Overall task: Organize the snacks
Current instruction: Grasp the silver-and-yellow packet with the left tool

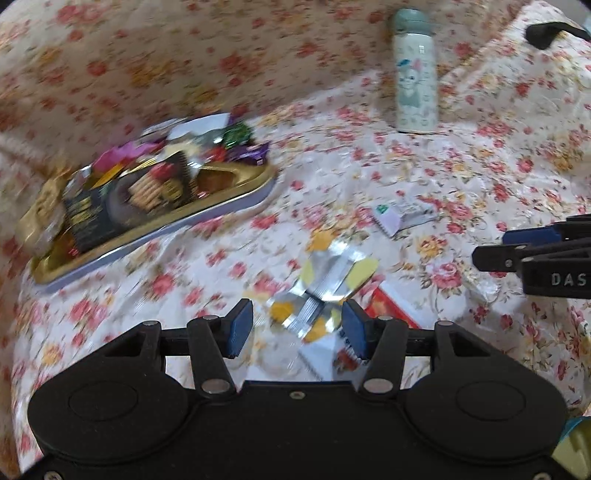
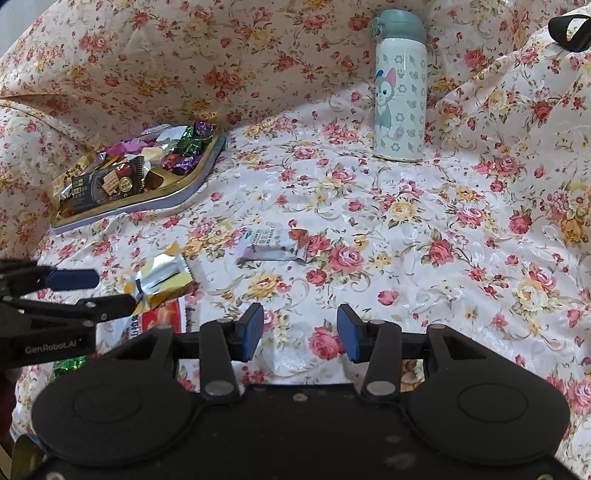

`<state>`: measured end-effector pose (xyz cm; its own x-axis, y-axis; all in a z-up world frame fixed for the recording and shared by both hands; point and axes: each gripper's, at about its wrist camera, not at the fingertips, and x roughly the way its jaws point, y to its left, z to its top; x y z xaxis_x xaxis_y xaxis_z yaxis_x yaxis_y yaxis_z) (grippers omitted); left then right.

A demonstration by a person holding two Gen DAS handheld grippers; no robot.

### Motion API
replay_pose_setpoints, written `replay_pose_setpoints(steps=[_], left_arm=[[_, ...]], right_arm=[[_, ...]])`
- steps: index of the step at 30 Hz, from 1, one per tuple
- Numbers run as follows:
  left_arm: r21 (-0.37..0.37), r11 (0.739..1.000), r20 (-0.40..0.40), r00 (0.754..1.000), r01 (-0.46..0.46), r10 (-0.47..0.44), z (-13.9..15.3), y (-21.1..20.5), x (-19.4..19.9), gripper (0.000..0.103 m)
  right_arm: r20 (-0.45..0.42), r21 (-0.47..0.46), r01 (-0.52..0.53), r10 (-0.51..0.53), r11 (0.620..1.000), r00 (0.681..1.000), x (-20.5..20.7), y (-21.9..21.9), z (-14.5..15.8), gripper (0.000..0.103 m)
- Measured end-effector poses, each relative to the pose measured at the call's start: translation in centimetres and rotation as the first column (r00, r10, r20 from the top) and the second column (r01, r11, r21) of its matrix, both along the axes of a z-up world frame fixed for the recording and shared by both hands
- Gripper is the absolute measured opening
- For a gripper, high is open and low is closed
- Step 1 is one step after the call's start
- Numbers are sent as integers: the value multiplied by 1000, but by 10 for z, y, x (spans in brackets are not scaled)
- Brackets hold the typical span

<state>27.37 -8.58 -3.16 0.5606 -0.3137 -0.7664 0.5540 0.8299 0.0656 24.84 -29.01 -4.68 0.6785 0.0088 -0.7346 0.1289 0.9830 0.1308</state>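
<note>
A silver and yellow snack packet (image 1: 325,288) (image 2: 162,280) lies on top of a red and white packet (image 1: 391,310) (image 2: 159,319). My left gripper (image 1: 297,328) (image 2: 114,291) is open around its near end. The right pad sits by the wrapper and cloth shows beside the left pad. My right gripper (image 2: 300,330) (image 1: 491,247) is open over bare floral cloth with nothing between its fingers. A small white snack packet (image 2: 273,247) (image 1: 402,214) lies ahead of it. The gold tray (image 1: 155,229) (image 2: 129,214), far left, holds several wrapped snacks.
A pale bottle with a cat picture (image 1: 415,74) (image 2: 399,92) stands upright at the back. The floral cloth rises like a wall behind the tray. A black strap (image 2: 569,29) shows at the top right. A green wrapper (image 2: 66,365) peeks out under the left gripper.
</note>
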Motion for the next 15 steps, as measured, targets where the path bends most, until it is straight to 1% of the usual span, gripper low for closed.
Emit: replay_pose_setpoints(steps=[5, 6, 8, 13, 15], left_arm=[[-28, 998, -11, 998, 57, -58, -5, -7, 6, 60], [-26, 998, -3, 998, 62, -62, -5, -8, 5, 60], [-20, 998, 15, 998, 67, -67, -7, -11, 6, 65], [6, 997, 24, 997, 74, -74, -12, -18, 13, 65], [18, 997, 15, 997, 70, -71, -16, -20, 18, 66]], right_arm=[[-27, -17, -1, 0, 1000, 1000, 7, -3, -15, 46], [-15, -28, -6, 5, 1000, 1000, 6, -2, -17, 46], [-6, -66, -24, 24, 998, 1000, 6, 3, -18, 47], [18, -140, -55, 58, 989, 998, 3, 13, -23, 51], [26, -146, -57, 62, 988, 998, 2, 14, -24, 52]])
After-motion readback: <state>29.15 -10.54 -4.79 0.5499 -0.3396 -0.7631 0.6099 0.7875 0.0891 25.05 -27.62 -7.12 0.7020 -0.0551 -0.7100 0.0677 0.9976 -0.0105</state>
